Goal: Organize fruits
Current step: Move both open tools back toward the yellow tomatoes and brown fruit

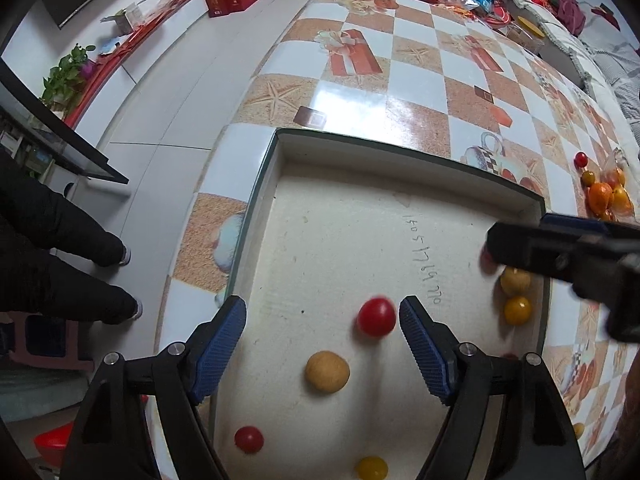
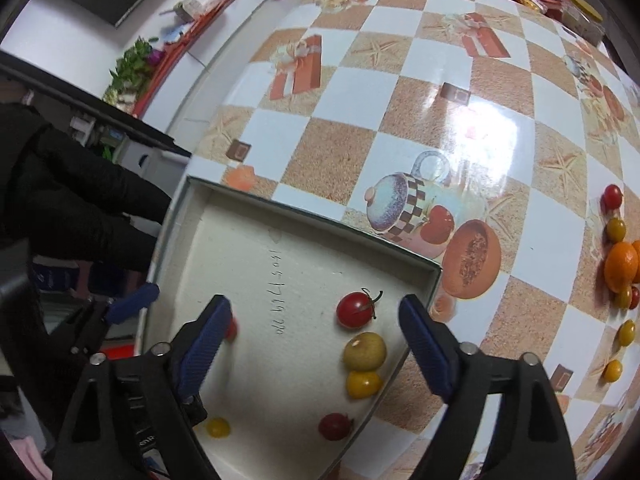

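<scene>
1. A shallow white box [image 1: 400, 152] sits on the checkered table [image 1: 420, 80], and both grippers hang over it, pointing steeply down.
2. The left gripper [image 1: 322, 316] has its blue fingers [image 1: 224, 344] spread wide, pinching nothing; a blurred red tomato [image 1: 376, 316] lies on the box floor between them, touching neither.
3. The right gripper [image 2: 314, 316] is spread just as wide and empty, with a stemmed red tomato [image 2: 354, 309] loose on the floor between its fingers [image 2: 424, 344].
4. Counting across both wrist views, I make out eight fruits in the box: four red tomatoes, two small yellow tomatoes and two dull tan round fruits.
5. Out on the table, well apart from the box, a pile [image 2: 620, 264] remains: one orange with red and yellow tomatoes around it; the exact count there I cannot tell.
</scene>
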`<state>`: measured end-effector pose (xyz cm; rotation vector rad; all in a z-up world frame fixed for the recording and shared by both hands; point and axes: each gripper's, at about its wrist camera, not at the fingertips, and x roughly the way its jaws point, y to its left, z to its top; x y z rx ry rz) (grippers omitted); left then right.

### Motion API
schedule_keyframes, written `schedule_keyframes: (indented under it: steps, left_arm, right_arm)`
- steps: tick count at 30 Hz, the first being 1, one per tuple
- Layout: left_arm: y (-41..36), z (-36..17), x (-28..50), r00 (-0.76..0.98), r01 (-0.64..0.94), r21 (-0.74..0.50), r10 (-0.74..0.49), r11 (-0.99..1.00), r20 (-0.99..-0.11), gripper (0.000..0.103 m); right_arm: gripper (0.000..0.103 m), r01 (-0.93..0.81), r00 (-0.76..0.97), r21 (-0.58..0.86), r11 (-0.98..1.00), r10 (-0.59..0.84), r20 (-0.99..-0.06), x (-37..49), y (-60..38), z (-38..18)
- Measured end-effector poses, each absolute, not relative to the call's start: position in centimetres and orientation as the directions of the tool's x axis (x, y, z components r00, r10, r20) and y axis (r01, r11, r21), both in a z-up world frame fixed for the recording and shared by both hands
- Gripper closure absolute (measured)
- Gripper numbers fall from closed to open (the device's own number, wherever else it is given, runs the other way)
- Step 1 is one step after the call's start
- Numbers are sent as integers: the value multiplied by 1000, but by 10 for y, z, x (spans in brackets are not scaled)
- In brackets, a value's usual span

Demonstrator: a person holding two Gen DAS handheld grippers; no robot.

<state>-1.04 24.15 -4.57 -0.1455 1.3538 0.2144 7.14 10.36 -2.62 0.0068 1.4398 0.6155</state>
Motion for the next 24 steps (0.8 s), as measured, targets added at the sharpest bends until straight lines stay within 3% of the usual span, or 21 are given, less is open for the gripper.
schedule_keyframes:
  steps: [1, 2, 11, 24]
  left_arm:
    - [241, -44, -12, 198, -229, 26, 72, 973, -977, 23]
    - [239, -41, -14, 196, -217, 34, 78, 976, -977, 23]
    - [197, -15, -33, 224, -106, 31, 55, 994, -973, 23]
    - [82, -6, -48, 206, 109, -27, -50, 994, -977, 23]
  right_arm:
    - [1, -379, 22, 369, 849, 407, -913, 71, 98, -21]
    - [0, -373, 36, 370, 851, 412, -911, 70, 90, -16]
    - [0, -256, 65, 328, 909, 355, -933, 52, 24, -6]
    - [0, 62, 38, 194, 979, 192, -981, -31, -161, -33]
